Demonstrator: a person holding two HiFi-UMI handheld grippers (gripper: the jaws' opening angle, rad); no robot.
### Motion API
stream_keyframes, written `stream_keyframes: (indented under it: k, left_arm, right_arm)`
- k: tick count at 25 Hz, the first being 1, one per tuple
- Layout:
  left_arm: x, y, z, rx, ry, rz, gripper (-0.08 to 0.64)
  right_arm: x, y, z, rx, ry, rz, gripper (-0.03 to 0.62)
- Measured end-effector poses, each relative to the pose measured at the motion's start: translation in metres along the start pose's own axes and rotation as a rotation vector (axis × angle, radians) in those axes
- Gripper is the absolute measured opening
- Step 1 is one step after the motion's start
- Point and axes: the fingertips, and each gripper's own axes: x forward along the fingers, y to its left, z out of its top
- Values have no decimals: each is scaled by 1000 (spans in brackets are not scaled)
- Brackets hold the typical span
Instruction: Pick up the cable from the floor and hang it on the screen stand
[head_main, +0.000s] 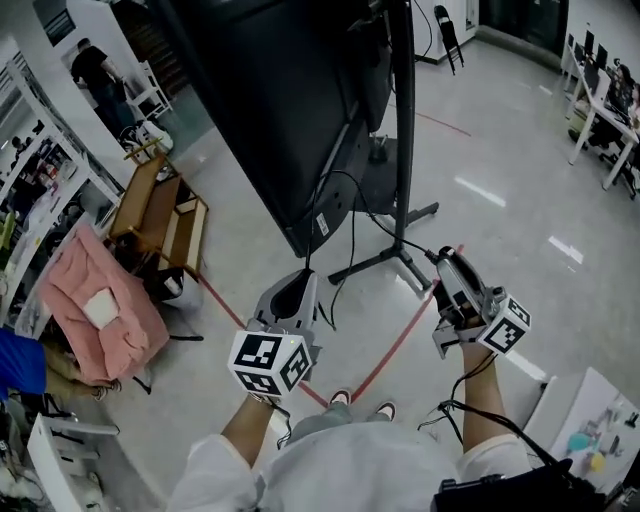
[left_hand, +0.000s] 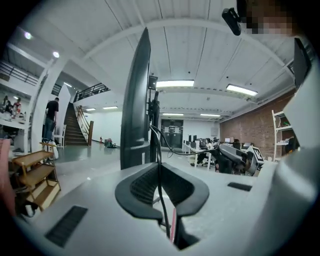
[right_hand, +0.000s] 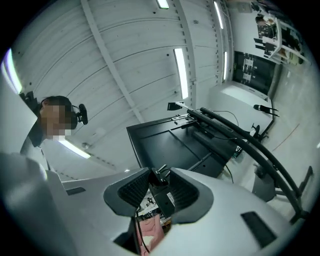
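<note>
Left gripper view: the cable (left_hand: 162, 209) is pinched in the left gripper (left_hand: 160, 185), whose jaws are almost shut on it. A black plug block (right_hand: 163, 197) is clamped in the wide-set right gripper (right_hand: 159, 182). The cable is thus off the floor but not yet hung. The screen stand (head_main: 404, 150) is seen at twelve o'clock. No hook can be made out, and the cable's run between the grippers is hard to trace.

Bright ceiling strips (left_hand: 175, 83); floor (head_main: 480, 190) glare; gripper views fisheye w/ dark corners.
</note>
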Motion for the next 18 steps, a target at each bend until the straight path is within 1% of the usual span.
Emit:
stream_keyframes:
  k: [3, 6, 11, 14, 18]
  left_arm:
    - [-15, 11, 24, 11, -58, 36, 20]
    - [-29, 15, 55, 31, -138, 58, 20]
    - [-48, 15, 113, 93, -287, 87, 20]
    - [-54, 19, 146, 129, -344, 112, 20]
    - [-58, 31, 187, 111, -389, 141, 20]
  right_arm:
    - [26, 16, -1, -25, 34, 53, 140]
    - [48, 36, 4, -56, 46, 121, 140]
    - [80, 69, 30, -110, 9, 241, 138]
    - [100, 87, 48, -139, -22, 296, 138]
    - [133, 109, 69, -176, -40, 359, 138]
